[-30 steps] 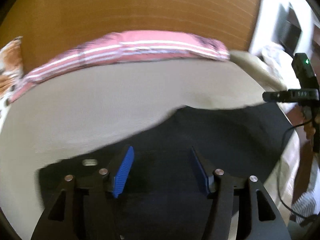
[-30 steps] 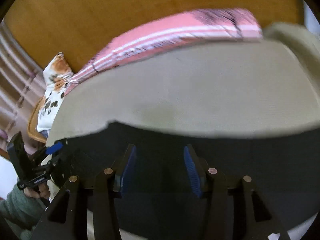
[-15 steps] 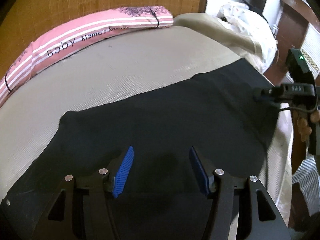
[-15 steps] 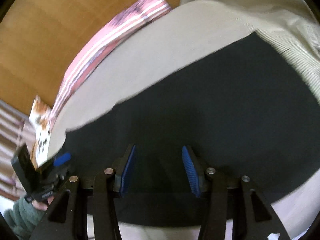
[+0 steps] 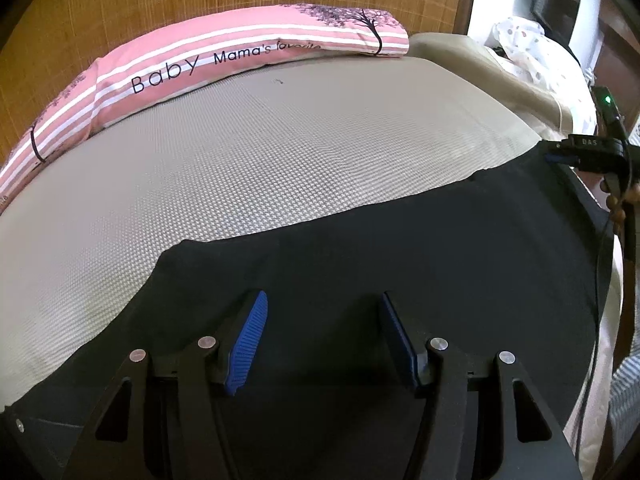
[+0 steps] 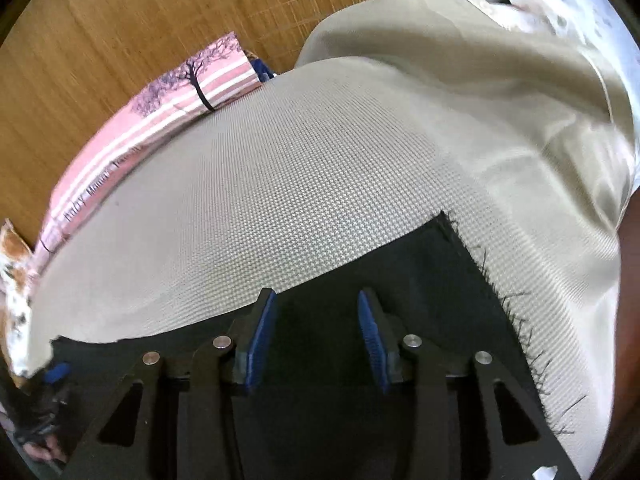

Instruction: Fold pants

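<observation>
Black pants [image 5: 400,256] lie flat on a grey textured mattress [image 5: 260,152]. My left gripper [image 5: 322,316] is open and empty, low over the pants near their left part. My right gripper [image 6: 316,312] is open and empty over the pants' right end [image 6: 400,264], where a frayed hem edge runs down the right. The right gripper also shows in the left wrist view [image 5: 576,152] at the pants' far right corner. The left gripper shows at the lower left of the right wrist view [image 6: 48,384].
A pink striped "Baby" pillow [image 5: 224,60] lies along the wooden headboard [image 5: 200,0]. A beige sheet [image 6: 500,100] is bunched at the mattress's right side. A patterned cushion [image 6: 14,280] sits at far left. A cable [image 5: 596,300] hangs at the right.
Both views have swung and steadied; each gripper has come lower over the pants. The right gripper now sits at the frayed hem end. Both stay open.
</observation>
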### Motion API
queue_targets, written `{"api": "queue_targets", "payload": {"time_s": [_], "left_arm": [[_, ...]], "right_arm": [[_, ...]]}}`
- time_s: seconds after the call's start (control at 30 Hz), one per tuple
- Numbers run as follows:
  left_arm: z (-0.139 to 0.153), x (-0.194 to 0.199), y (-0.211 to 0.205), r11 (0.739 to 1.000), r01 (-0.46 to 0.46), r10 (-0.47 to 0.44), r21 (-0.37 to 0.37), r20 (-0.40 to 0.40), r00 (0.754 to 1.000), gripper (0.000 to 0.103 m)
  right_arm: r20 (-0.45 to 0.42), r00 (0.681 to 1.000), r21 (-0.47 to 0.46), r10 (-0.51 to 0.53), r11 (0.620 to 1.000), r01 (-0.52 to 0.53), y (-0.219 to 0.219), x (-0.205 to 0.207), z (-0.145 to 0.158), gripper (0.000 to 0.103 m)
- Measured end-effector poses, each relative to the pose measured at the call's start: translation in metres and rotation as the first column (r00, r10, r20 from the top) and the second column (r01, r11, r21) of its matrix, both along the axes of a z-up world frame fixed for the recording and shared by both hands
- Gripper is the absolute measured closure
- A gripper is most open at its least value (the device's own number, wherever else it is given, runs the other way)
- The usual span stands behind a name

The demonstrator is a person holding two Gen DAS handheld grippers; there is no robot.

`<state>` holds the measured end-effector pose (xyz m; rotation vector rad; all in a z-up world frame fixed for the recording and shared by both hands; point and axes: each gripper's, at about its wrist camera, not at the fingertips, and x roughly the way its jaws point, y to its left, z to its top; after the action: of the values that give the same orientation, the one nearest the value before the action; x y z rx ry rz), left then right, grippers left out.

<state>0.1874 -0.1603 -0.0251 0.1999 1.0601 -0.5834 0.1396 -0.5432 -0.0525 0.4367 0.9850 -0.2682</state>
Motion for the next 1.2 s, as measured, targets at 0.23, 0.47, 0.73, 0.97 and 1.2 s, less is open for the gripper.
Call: {"api": "queue_targets", "payload": {"time_s": [0.23,0.47,0.73,0.97,1.2], "left_arm": [[0.024,-0.012,-0.016,0.999,0.045,-0.046,0.008,0.085,0.995,0.044],[0.003,0.001,-0.037,0.996,0.063,-0.067,0.066,0.061,0.996,0.044],[-0.002,0.02,-0.016,0.999,-0.027,0.026,0.032,0.04,0.999,0.032],[0.026,-0.012,-0.019,1.0,0.007,-0.006,-0.007,0.044,0.999,0.032],[0.042,-0.058,-0.041,0.993,0.099,-0.099,-0.057,0.003,0.995,0.032]], "right_arm": [[-0.018,0.988,-0.1,0.154,0.983,-0.155,0.065,0.0,0.014,0.061],[-0.07,0.988,-0.173,0.137,0.974,-0.147,0.069,0.006,-0.003,0.062],[-0.048,0.997,-0.105,0.064,0.992,-0.069,0.048,0.013,0.005,0.059],[0.084,0.995,0.149,-0.046,0.988,0.033,0.029,-0.069,0.049,0.059],[0.04,0.969,0.241,-0.243,0.944,0.226,-0.001,-0.169,0.037,0.058]]}}
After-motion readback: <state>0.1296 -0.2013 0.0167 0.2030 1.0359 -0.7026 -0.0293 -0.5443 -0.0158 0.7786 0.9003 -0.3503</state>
